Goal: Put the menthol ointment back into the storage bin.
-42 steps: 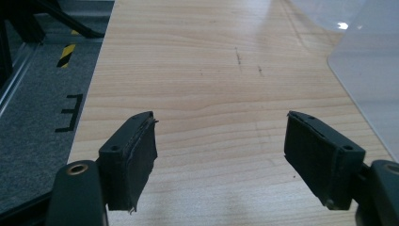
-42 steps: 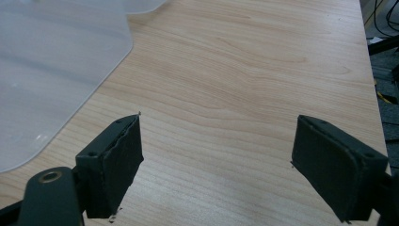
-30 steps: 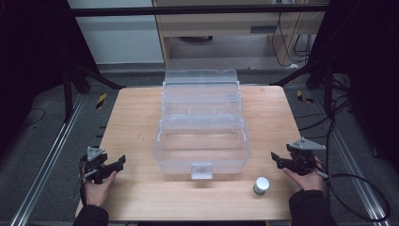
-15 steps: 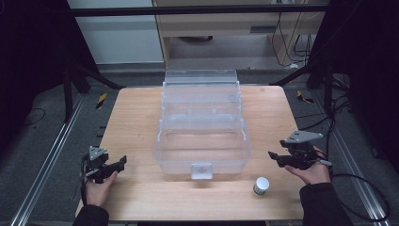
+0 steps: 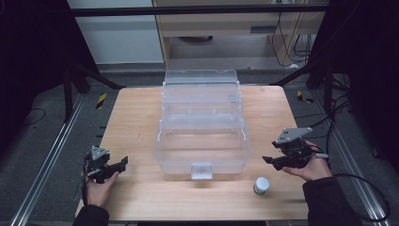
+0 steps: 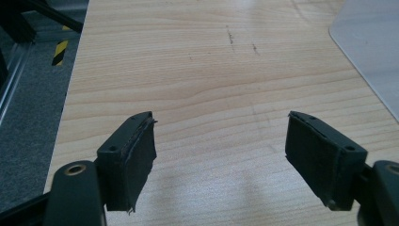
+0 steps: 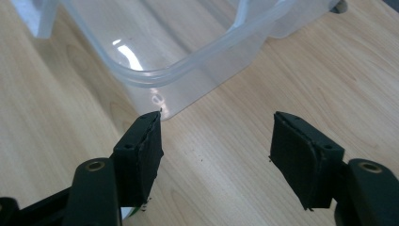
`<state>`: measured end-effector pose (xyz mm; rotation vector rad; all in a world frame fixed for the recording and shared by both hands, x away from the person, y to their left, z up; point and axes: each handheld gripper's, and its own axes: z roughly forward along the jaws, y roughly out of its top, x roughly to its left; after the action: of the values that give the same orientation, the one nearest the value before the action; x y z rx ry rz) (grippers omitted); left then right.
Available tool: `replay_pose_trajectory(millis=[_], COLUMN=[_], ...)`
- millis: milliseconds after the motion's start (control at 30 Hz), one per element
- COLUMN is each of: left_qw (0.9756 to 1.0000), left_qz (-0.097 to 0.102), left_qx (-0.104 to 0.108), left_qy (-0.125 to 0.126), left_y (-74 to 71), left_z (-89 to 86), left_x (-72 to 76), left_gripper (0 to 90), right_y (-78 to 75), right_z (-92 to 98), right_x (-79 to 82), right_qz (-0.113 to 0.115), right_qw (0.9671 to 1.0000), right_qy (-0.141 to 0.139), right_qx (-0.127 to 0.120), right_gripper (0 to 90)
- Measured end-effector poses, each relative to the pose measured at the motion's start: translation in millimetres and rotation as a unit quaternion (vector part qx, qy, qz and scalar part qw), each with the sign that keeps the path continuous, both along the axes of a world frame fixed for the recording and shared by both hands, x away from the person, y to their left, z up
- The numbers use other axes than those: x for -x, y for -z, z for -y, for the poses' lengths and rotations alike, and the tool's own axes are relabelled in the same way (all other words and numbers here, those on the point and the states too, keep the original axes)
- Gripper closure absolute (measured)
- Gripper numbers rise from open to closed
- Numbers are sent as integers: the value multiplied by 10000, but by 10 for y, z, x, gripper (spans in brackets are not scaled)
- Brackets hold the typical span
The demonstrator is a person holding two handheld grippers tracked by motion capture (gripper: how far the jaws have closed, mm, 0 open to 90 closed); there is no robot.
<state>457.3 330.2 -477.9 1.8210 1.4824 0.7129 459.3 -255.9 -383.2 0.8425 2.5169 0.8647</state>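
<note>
While held above the table point(image 5: 141, 117), right gripper point(image 5: 268, 160) gapes empty beside clear box point(image 5: 202, 141), jaws just widening. Left gripper point(image 5: 123, 163) gapes empty. Possibly jar point(image 5: 261, 185) nearby.

small white-capped jar point(image 5: 261, 185), upright on the wooden table; just beside the clear tiered box's point(image 5: 202, 136) front right corner

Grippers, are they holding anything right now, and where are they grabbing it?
Nothing is held. The left gripper and the right gripper both stand open over bare table. The small jar sits untouched beside the clear box.
</note>
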Motion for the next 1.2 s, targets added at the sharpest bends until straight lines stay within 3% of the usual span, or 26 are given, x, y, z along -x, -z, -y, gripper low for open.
replay_pose_trajectory(millis=[267, 467, 1033, 1200], left_qw=[10000, 9999, 9997, 9996], left_qz=[-29, -37, -96, -108], left_qx=[-14, -66, -132, -146], left_qy=[50, 109, 199, 211], left_y=[2, 4, 11, 10], left_z=[10, 28, 53, 55], left_x=[-2, -4, -9, -10], left_gripper=[242, 242, 242, 242], right_y=[-61, -61, 45, 114], right_z=[-97, -151, -301, -345], right_x=[32, 37, 90, 125], right_qz=[-242, -522, -1101, -1248], right_qw=[9981, 9939, 9750, 9673], right_qy=[-523, -824, -1506, -1702], right_qx=[231, 514, 1205, 1409], right_gripper=[343, 343, 351, 364])
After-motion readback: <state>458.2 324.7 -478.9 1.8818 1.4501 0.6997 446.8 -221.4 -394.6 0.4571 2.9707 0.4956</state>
